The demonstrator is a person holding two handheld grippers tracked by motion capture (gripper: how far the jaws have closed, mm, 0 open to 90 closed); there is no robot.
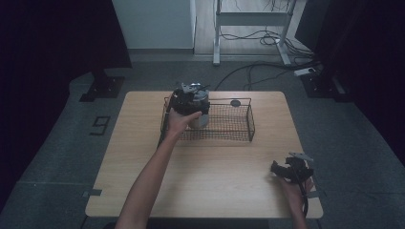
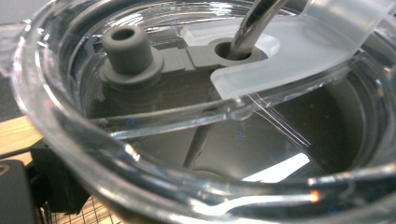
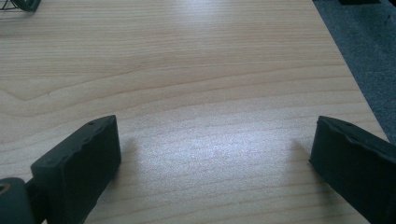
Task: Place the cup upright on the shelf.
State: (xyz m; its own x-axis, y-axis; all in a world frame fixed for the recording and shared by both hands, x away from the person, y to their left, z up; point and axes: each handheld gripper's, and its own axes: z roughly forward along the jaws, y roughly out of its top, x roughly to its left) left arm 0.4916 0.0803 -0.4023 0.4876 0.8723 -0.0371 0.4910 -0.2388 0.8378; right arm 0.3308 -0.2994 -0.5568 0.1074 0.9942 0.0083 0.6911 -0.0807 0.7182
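— Clear-lidded tumbler (image 1: 199,110) was gripped by the left gripper (image 1: 190,101), low inside the wire basket (image 1: 241,124)?
— Yes; the right gripper (image 3: 212,154) gaped idle over the worktop (image 1: 215,167). Next: let go, probably.

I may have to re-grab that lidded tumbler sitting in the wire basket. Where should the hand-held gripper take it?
Grip the tumbler across its upper body just under the clear lid, coming from above: it stands upright, the basket walls block its sides, and the straw occupies the lid.
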